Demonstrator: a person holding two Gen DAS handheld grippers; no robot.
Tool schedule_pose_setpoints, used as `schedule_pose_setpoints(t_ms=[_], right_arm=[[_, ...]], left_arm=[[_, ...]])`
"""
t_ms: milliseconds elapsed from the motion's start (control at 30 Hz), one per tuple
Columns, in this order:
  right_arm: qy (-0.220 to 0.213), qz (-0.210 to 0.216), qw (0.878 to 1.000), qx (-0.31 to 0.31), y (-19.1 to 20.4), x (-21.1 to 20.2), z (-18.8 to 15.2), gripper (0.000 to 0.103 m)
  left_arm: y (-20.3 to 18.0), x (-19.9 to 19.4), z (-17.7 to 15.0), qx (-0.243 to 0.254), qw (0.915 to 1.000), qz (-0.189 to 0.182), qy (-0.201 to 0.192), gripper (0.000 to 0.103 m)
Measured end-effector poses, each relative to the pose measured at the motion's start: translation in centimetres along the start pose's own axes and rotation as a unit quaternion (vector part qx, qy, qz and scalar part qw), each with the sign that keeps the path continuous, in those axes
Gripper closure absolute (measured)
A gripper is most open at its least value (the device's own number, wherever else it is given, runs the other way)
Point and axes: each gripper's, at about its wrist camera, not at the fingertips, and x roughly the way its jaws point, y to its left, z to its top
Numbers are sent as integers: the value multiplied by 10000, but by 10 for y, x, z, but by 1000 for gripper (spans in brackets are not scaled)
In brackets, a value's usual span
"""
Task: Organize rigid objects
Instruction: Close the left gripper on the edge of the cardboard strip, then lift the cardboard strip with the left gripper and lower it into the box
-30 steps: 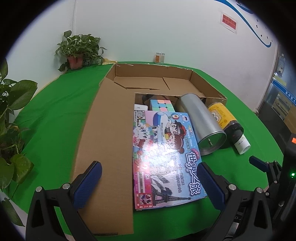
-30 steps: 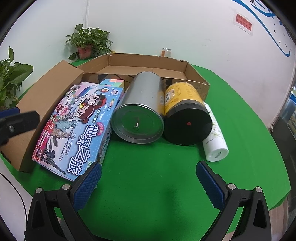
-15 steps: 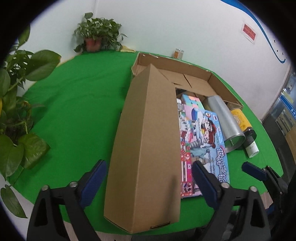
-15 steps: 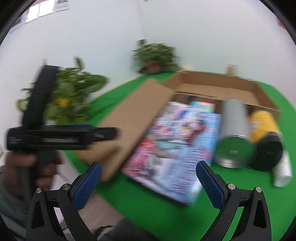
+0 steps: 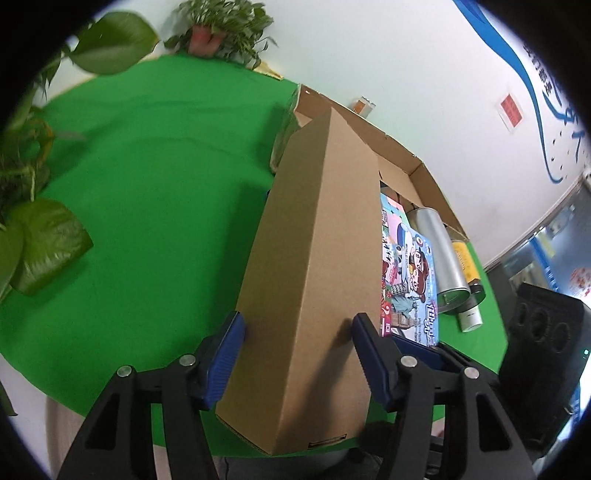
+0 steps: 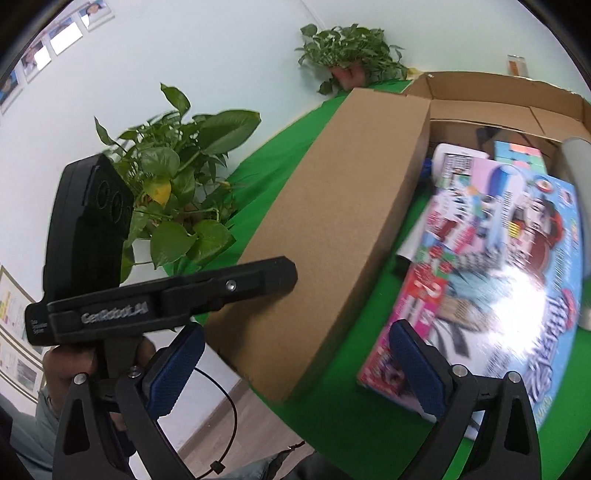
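A cardboard box [image 5: 402,162] lies on its side on the green table, with a long flap [image 5: 314,258] standing toward me. A colourful game box [image 5: 410,291], a silver tin [image 5: 439,254], a yellow canister [image 5: 467,262] and a white bottle [image 5: 469,319] lie in its mouth. My left gripper [image 5: 297,354] is open, its pads on either side of the flap's near end. My right gripper [image 6: 295,369] is open, straddling the flap's corner [image 6: 291,354] beside the game box [image 6: 498,273]. The left gripper's body [image 6: 166,295] shows in the right wrist view.
Potted plants stand at the table's left edge [image 5: 33,236] and at the far back [image 5: 218,29]. The table's near edge [image 5: 110,424] runs just under the grippers. A small jar [image 5: 364,105] stands behind the box.
Both grippers swung left and came in to the flap's near end. The left jaws narrowed around the flap. The objects have not moved.
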Motion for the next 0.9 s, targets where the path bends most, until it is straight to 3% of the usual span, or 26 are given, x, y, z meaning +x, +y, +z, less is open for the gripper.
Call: schedule_pose_setpoints(t_ms=[167, 300, 433, 633, 900], right_arm=[[355, -251, 9990, -28, 17, 26, 4, 15], [583, -271, 9979, -60, 29, 48, 2, 15], [579, -364, 9976, -59, 35, 53, -3, 9], [388, -507, 9979, -90, 35, 36, -4, 11], [-266, -799, 9961, -271, 42, -7, 14, 14]], left_arm=[[13, 9, 1, -204, 9989, -249, 326, 31], [19, 10, 0, -283, 9982, -385, 353, 34], [13, 5, -1, 4, 9992, -257, 320, 35], [6, -2, 2, 233, 9992, -192, 265, 42], [-30, -14, 25, 662, 9975, -155, -189, 42]])
